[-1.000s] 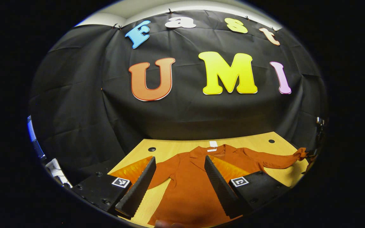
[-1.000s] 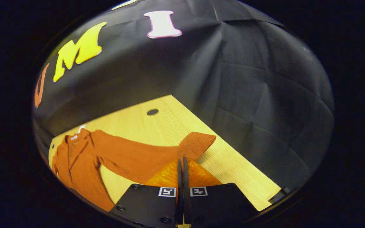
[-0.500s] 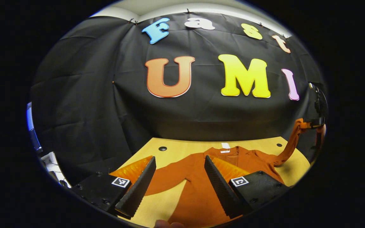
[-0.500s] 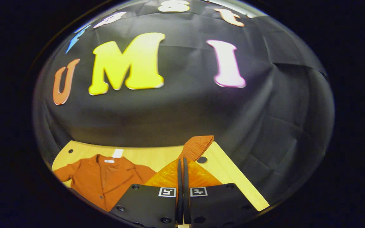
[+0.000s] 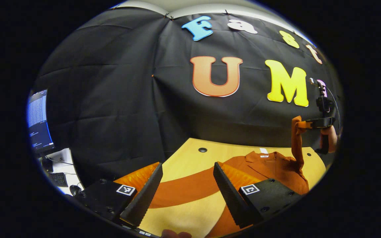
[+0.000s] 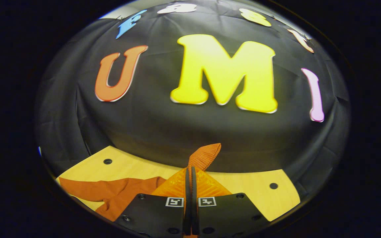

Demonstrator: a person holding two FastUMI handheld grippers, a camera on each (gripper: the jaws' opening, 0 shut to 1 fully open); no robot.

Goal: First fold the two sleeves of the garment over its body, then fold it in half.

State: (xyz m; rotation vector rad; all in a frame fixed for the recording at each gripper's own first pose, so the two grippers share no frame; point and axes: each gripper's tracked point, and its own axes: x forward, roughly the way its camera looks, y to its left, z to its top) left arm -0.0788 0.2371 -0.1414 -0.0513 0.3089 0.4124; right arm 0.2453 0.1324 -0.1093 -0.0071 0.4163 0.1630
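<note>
Wooden table (image 6: 243, 185), right sleeve (image 5: 297, 142) now higher off it.

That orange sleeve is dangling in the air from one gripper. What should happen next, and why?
Probably carry the sleeve across over the garment's body and lay it down. The right gripper is shut on the cuff, lifted off the table; the left gripper is open.

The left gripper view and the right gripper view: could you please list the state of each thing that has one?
Left gripper: jaws open, holding nothing.
Right gripper: jaws shut on the sleeve cuff.
Right sleeve: lifted off the table, hanging from the right gripper.
Left sleeve: lying flat, spread out on the table.
Monitor: lit.
</note>
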